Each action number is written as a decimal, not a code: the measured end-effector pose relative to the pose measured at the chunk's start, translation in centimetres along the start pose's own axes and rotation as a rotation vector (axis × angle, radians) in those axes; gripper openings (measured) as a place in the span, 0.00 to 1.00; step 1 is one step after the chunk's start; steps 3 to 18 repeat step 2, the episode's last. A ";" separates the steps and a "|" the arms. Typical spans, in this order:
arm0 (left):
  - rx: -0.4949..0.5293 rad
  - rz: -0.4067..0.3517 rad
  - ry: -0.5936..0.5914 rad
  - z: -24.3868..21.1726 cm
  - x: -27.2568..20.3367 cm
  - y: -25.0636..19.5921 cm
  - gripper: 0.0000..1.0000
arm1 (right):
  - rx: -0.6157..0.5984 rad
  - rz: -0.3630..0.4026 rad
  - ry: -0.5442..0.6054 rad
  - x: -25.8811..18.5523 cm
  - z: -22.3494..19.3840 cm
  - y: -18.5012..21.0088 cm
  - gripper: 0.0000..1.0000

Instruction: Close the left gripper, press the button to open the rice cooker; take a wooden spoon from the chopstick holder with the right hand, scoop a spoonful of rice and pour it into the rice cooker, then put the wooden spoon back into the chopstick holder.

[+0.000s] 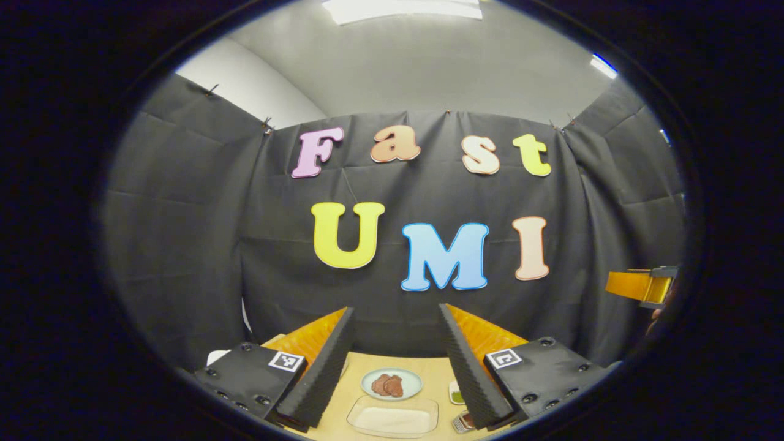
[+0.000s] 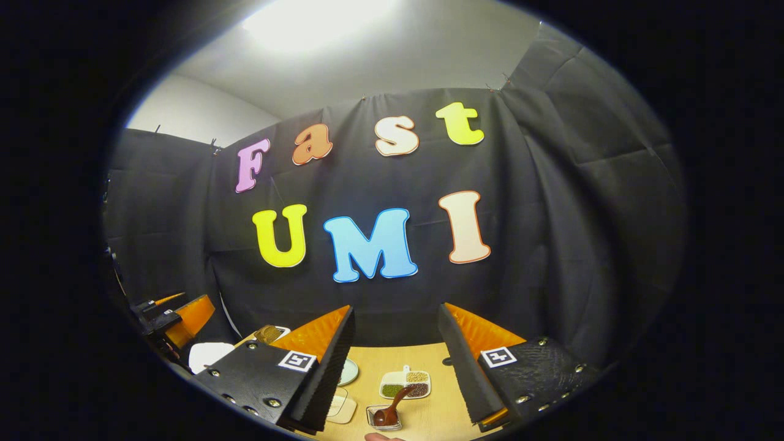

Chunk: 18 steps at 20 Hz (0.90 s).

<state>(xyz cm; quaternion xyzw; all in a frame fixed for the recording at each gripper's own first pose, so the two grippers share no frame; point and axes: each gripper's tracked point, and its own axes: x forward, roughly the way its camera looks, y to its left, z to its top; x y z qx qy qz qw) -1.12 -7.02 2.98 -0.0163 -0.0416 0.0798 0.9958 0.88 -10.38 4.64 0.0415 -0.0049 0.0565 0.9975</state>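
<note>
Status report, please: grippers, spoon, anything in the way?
Left gripper open, right gripper open, both raised. Brown wooden spoon standing in small clear holder. Path clear.

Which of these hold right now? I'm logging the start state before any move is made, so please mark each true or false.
1. The left gripper is open. True.
2. The right gripper is shut on the wooden spoon. False: it is open, and the spoon rests in a small holder on the table.
3. A round plate with brown food lies between the left gripper's fingers in the left gripper view. True.
4. The clear tray of white rice sits behind that plate. False: it lies nearer the camera.
5. A divided dish of grains sits behind the spoon. True.
</note>
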 end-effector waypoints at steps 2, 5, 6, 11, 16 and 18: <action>-0.018 -0.022 0.002 -0.1 0.2 0.0 0.89 | -0.006 -0.005 -0.006 0.0 0.0 0.3 0.83; -0.018 -0.022 0.002 -0.1 0.2 0.0 0.89 | -0.006 -0.005 -0.006 0.0 0.0 0.3 0.83; -0.018 -0.022 0.002 -0.1 0.2 0.0 0.89 | -0.006 -0.005 -0.006 0.0 0.0 0.3 0.83; -0.018 -0.022 0.002 -0.1 0.2 0.0 0.89 | -0.006 -0.005 -0.006 0.0 0.0 0.3 0.83; -0.018 -0.022 0.002 -0.1 0.2 0.0 0.89 | -0.006 -0.005 -0.006 0.0 0.0 0.3 0.83; -0.018 -0.022 0.002 -0.1 0.2 0.0 0.89 | -0.006 -0.005 -0.006 0.0 0.0 0.3 0.83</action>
